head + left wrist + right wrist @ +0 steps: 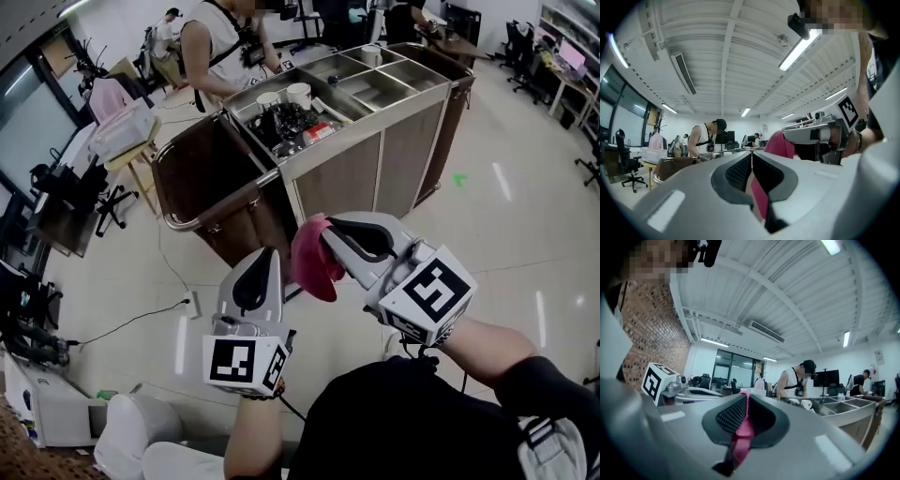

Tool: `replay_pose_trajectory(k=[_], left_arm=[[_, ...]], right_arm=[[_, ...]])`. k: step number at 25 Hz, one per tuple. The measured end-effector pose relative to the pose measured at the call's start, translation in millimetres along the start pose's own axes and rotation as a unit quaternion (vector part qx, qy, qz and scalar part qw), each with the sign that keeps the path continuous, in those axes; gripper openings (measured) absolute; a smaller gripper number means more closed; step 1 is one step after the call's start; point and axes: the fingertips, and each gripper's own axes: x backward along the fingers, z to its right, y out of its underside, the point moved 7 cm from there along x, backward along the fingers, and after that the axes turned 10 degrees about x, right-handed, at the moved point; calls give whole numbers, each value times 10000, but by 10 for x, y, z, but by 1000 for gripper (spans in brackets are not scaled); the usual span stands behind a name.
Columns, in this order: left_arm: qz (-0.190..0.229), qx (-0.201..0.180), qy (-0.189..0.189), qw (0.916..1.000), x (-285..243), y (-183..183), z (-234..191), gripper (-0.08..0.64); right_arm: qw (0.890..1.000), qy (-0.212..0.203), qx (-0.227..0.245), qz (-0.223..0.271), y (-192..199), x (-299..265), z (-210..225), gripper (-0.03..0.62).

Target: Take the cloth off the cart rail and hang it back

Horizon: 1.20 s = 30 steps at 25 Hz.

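Note:
The pink cloth (pixel 312 264) hangs bunched in the air between my two grippers, in front of the cart's rail (pixel 187 223) and clear of it. My right gripper (pixel 325 228) is shut on the cloth's upper part; in the right gripper view the pink fabric (pixel 740 437) runs through the closed jaws of that gripper (pixel 746 397). My left gripper (pixel 273 251) stands close beside it on the left, jaws together, with a pink strip (pixel 759 199) caught low between them. The left gripper view also shows the cloth's bulk (pixel 779 143) under the right gripper.
The steel-topped cart (pixel 375 159) carries cups (pixel 298 93) and tubs, with a brown bag (pixel 211 178) hung inside the rail. A person (pixel 217 47) bends over its far side. Chairs, desks and floor cables (pixel 141 319) lie to the left.

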Motion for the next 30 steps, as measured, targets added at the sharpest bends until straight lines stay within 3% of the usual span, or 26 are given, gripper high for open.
replay_pose_trajectory(k=[3, 7, 18, 23, 30], left_arm=[[-28, 67, 226, 9997, -213, 91, 153, 9], [-106, 194, 616, 9979, -629, 234, 471, 9], [-367, 301, 1647, 9852, -2123, 693, 1637, 6], [-437, 306, 2033, 9777, -2745, 969, 2168, 5], [-511, 357, 2464, 9672, -3406, 1178, 2694, 5]], right_arm=[[9991, 224, 323, 187, 89, 173, 230, 12], [9973, 638, -276, -228, 149, 537, 505, 12], [9851, 1656, -401, -245, 471, 1718, 1859, 12], [9794, 1973, 425, -53, 770, 2219, 2522, 12], [9677, 2477, -263, -393, 830, 2630, 3017, 12]])
